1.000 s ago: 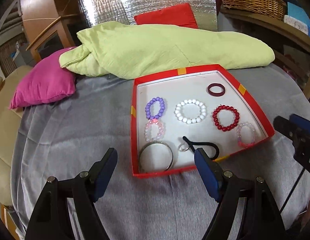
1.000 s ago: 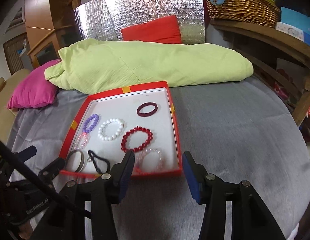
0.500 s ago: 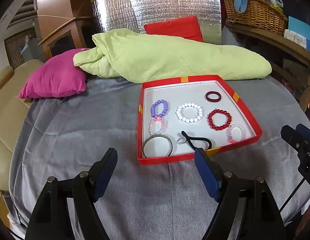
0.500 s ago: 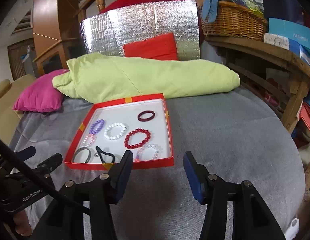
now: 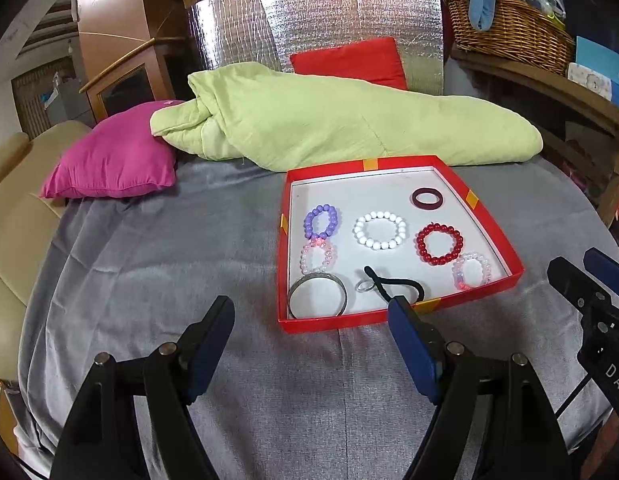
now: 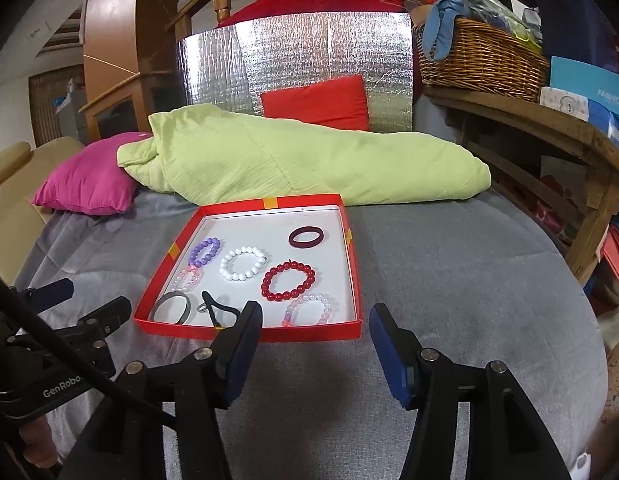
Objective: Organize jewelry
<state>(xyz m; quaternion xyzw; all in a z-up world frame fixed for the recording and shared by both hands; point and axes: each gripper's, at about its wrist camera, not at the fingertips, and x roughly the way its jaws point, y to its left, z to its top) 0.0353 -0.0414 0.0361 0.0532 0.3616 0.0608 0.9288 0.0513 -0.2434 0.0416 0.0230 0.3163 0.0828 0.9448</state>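
Observation:
A red shallow tray (image 5: 393, 319) (image 6: 249, 333) sits on the grey bedcover. It holds a purple bead bracelet (image 5: 322, 221), a white bead bracelet (image 5: 379, 230) (image 6: 242, 263), a red bead bracelet (image 5: 439, 243) (image 6: 288, 281), two pale pink bead bracelets (image 5: 318, 256) (image 5: 472, 270), a dark maroon ring (image 5: 427, 198) (image 6: 306, 237), a metal bangle (image 5: 316, 295), a small silver ring (image 5: 364, 286) and a black hair tie (image 5: 397, 285). My left gripper (image 5: 311, 334) is open and empty, in front of the tray. My right gripper (image 6: 315, 340) is open and empty, at the tray's near right corner.
A green quilt (image 5: 341, 120), a pink cushion (image 5: 109, 160) and a red cushion (image 5: 349, 60) lie behind the tray. A wooden shelf with a wicker basket (image 6: 481, 60) stands to the right. A beige sofa arm (image 5: 13, 216) is at the left.
Both grippers have pulled back and up from the tray, so the tray looks smaller and farther. The jewelry has not moved. Both grippers stay open.

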